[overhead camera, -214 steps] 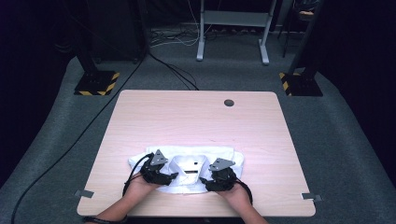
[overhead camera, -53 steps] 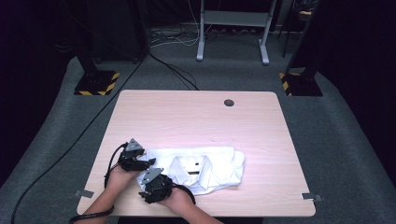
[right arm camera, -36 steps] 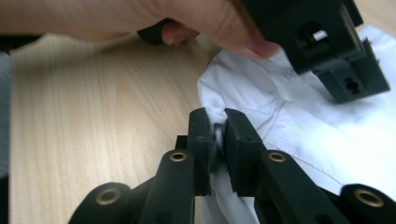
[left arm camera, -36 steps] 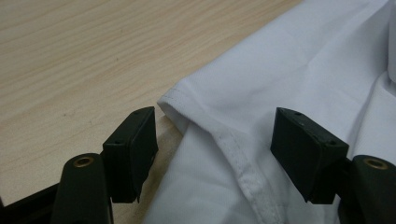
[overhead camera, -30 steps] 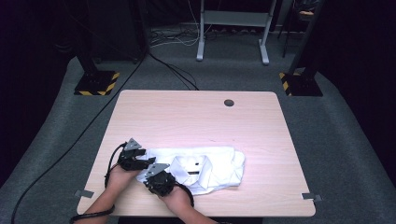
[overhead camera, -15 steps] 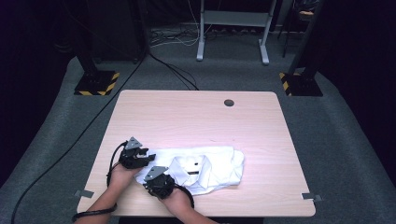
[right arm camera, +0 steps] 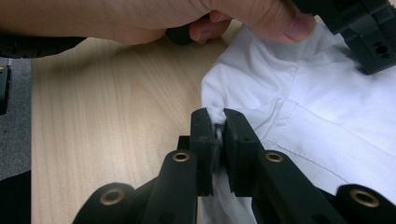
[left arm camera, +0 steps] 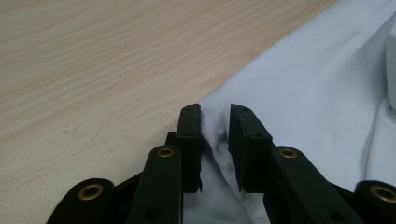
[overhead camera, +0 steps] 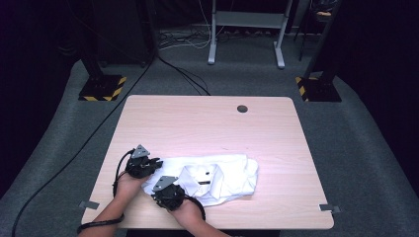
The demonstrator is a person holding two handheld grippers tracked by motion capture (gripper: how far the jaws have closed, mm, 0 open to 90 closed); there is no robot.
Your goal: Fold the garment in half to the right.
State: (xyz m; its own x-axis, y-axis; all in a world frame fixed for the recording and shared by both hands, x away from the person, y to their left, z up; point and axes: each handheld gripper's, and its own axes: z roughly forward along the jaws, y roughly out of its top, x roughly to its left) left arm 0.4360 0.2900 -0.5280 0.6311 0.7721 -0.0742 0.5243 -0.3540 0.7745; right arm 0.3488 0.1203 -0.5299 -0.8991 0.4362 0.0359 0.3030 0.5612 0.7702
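Note:
A crumpled white shirt (overhead camera: 222, 173) lies on the near half of the wooden table (overhead camera: 207, 123), its collar and a small dark label facing up. My left gripper (overhead camera: 156, 164) is at the shirt's left end. Its jaws have just been closing, and in the left gripper view (left arm camera: 215, 112) they pinch a raised ridge of the cloth (left arm camera: 317, 93). My right gripper (overhead camera: 156, 184) sits just nearer, at the shirt's near-left corner. In the right gripper view (right arm camera: 215, 114) it is shut tight on a small fold of the shirt's edge (right arm camera: 327, 116), with the left hand (right arm camera: 154, 18) just beyond.
A round cable hole (overhead camera: 242, 108) sits near the table's far edge. Grey tape marks (overhead camera: 89, 204) (overhead camera: 330, 208) lie at the near corners. On the carpet beyond the table are yellow-and-black stand bases (overhead camera: 101, 88) (overhead camera: 318, 89), a white frame (overhead camera: 247, 29) and trailing cables.
Since seven seconds ago both grippers have moved from the shirt's near middle to its left end. Over the last second the hands have kept still and the shirt has barely shifted.

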